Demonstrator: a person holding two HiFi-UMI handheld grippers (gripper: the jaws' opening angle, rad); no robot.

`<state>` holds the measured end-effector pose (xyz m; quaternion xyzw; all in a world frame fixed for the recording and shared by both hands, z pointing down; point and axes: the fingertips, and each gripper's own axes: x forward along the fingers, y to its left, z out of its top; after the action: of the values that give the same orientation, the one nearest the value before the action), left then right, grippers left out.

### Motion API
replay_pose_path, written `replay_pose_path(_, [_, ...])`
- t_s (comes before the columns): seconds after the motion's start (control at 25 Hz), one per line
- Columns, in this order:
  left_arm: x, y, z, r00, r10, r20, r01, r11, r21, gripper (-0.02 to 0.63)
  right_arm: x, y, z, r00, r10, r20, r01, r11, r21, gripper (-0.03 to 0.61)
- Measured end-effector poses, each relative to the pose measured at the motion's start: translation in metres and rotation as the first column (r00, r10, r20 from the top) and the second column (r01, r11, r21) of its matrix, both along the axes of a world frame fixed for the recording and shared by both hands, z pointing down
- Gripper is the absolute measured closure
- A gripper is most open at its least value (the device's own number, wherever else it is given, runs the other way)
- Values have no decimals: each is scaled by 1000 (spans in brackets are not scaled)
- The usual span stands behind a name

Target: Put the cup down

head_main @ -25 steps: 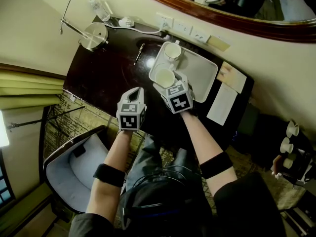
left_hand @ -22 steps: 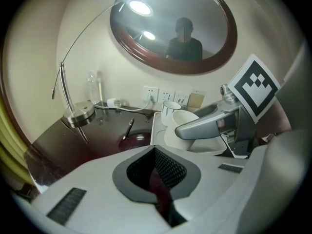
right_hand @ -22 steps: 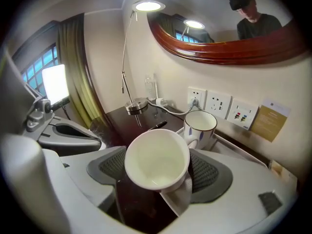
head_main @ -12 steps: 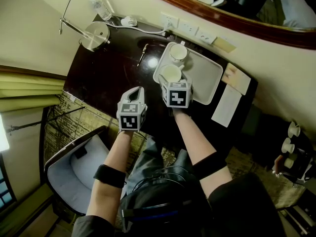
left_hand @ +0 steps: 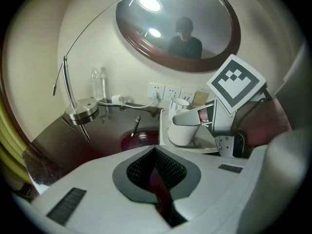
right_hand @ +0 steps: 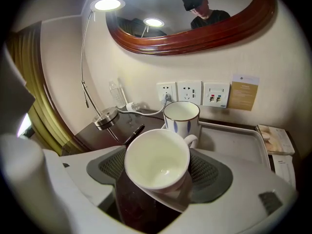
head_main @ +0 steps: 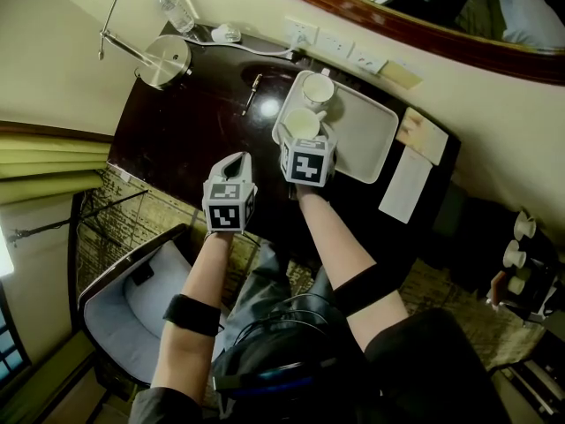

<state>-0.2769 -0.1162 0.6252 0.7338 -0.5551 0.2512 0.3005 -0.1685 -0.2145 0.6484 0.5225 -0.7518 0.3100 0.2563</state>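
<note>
White cup (right_hand: 157,162) is pinched by its sides between the jaws of the right gripper (right_hand: 161,172), at the near-left corner of the white tray (right_hand: 234,145). Just beyond it on the tray stands a blue-patterned mug (right_hand: 181,117). The left gripper (left_hand: 155,152), jaws pressed together and empty, hangs over the dark table (left_hand: 107,135).

The right claw (right_hand: 158,173) clasps a white cup (right_hand: 157,161), perhaps just touching the tray (right_hand: 234,143), before a blue-marked mug (right_hand: 181,118).

White cup (right_hand: 157,162); second cup (right_hand: 181,122) white, blue stripes; pale tray (right_hand: 234,145); dark desk (head_main: 185,122).
</note>
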Motion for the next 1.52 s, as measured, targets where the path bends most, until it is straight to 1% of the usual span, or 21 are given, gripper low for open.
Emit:
replay_pose_path(0.16, [-2, 6, 3, 1000, -9, -2, 9, 1000, -8, 612, 2, 1, 3, 999, 22, -23, -22, 1000, 4, 139])
replay_pose_path(0.32, [-1, 10, 5, 1000, -9, -3, 9, 1000, -11, 612, 4, 1, 3, 999, 25, -22, -25, 1000, -9, 120])
replay_pose_path(0.44, [-2, 11, 6, 1000, -12, 6, 12, 1000, -5, 612, 7, 5, 1, 1000, 22, -14, -22, 1000, -6, 117])
replay_pose_path(0.56, [3, 12, 1, 1000, -9, 1, 9, 1000, -4, 611, 7, 14, -2, 1000, 1, 5, -1, 1000, -17, 117])
replay_pose_path(0.72, [8, 14, -9, 1000, -11, 9, 11, 1000, 8, 611, 12, 32, -8, 998, -49, 35, 51, 998, -37, 118])
replay_pose_path(0.76, [11, 15, -14, 1000, -11, 7, 10, 1000, 8, 611, 13, 36, -12, 996, -72, 45, 74, 997, -38, 128])
replay_pose_path(0.8, [14, 15, -18, 1000, -11, 8, 11, 1000, 15, 611, 15, 41, -16, 994, -99, 54, 101, 994, -37, 165])
replay_pose_path(0.88, [17, 13, -27, 1000, -14, 24, 12, 999, 48, 611, 20, 51, -25, 986, -152, 66, 154, 988, -30, 181])
replay_pose_path(0.92, [19, 13, -31, 999, -12, 32, 10, 998, 62, 611, 23, 55, -31, 982, -175, 72, 177, 984, -22, 201])
replay_pose_path(1.0, [31, 16, -43, 999, -1, 32, -2, 997, 72, 611, 32, 62, -46, 974, -211, 79, 212, 977, 1, 293])
replay_pose_path(1.12, [48, 22, -59, 1000, -1, 20, -1, 996, 85, 611, 52, 73, -58, 965, -249, 83, 248, 968, 18, 385])
replay_pose_path(1.28, [66, 33, -70, 1000, -19, 17, 17, 995, 99, 611, 78, 86, -81, 949, -303, 84, 299, 953, 53, 466])
replay_pose_path(1.4, [81, 42, -73, 999, -30, 11, 29, 995, 100, 611, 102, 101, -85, 939, -336, 78, 333, 942, 44, 511])
replay_pose_path(1.52, [96, 52, -76, 999, -31, 15, 29, 994, 103, 611, 133, 111, -81, 936, -349, 41, 347, 937, 49, 532])
